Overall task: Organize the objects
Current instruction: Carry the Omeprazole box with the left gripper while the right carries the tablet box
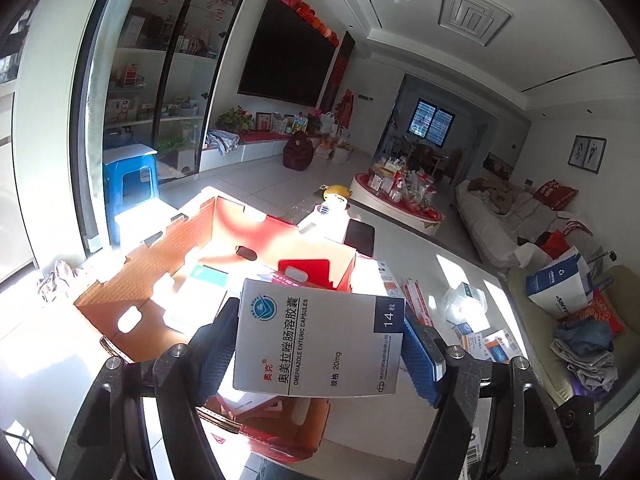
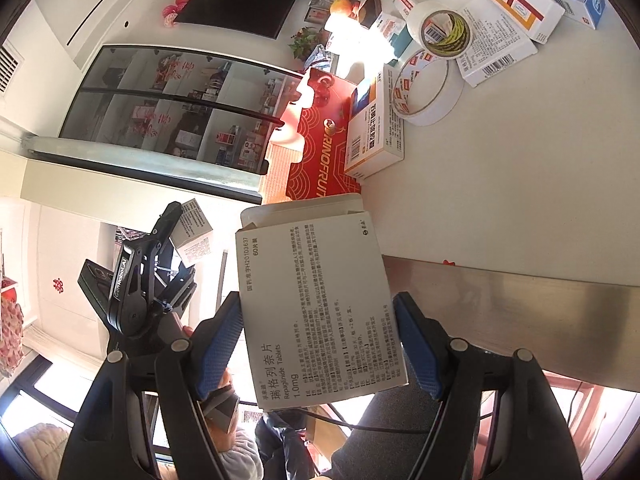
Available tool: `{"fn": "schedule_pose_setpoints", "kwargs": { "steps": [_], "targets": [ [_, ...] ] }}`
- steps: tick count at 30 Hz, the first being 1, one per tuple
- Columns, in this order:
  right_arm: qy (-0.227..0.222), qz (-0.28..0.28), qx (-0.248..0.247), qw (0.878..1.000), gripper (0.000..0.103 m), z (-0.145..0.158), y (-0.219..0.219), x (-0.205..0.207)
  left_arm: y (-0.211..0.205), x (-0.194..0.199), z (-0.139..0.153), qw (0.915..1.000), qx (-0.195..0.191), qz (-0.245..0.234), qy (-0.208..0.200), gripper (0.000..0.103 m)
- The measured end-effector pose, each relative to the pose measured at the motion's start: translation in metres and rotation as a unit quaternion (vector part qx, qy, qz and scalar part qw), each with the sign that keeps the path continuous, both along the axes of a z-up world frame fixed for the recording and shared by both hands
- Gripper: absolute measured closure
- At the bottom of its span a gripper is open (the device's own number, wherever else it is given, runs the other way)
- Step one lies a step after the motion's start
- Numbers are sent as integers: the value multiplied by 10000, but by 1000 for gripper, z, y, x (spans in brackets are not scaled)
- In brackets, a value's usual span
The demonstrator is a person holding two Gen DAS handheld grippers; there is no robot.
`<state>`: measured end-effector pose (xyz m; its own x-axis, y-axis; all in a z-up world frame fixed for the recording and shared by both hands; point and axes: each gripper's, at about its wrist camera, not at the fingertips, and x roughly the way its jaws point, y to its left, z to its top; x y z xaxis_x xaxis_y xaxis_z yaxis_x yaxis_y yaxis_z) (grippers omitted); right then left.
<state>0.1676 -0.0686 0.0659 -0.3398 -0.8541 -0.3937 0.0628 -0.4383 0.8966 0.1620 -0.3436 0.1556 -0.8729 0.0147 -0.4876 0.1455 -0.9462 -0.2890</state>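
Over red carton [image 1: 224,240]: both jaws gripping medicine boxes [image 1: 316,344] [image 2: 320,304]; tape rolls [image 2: 428,92] beside.

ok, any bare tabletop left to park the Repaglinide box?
Yes: the white table is bare right of the orange-striped box, below the tape rolls. The far corner, around the rolls and the stacked boxes, is crowded.
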Motion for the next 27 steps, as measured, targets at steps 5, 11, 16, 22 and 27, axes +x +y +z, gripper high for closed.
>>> {"fn": "schedule_pose_setpoints", "kwargs": {
  "steps": [5, 11, 16, 22, 27],
  "targets": [
    [515, -806, 1080, 9895, 28, 26, 33, 7, -3, 2, 0, 10000, -6, 46, -13, 24],
    [678, -1635, 1680, 9698, 28, 34, 78, 22, 33, -5, -6, 9971, 35, -728, -201, 24],
    [398, -1932, 1594, 9673, 28, 18, 108, 33, 86, -13, -9, 9847, 123, -1706, -338, 24],
    [291, -2105, 1530, 9651, 28, 12, 121, 41, 127, -17, 2, 9687, 220, -2468, -169, 24],
    [367, -2100, 1475, 9658, 28, 15, 120, 39, 126, -21, 17, 9617, 607, -2674, -1, 24]
  ]
}}
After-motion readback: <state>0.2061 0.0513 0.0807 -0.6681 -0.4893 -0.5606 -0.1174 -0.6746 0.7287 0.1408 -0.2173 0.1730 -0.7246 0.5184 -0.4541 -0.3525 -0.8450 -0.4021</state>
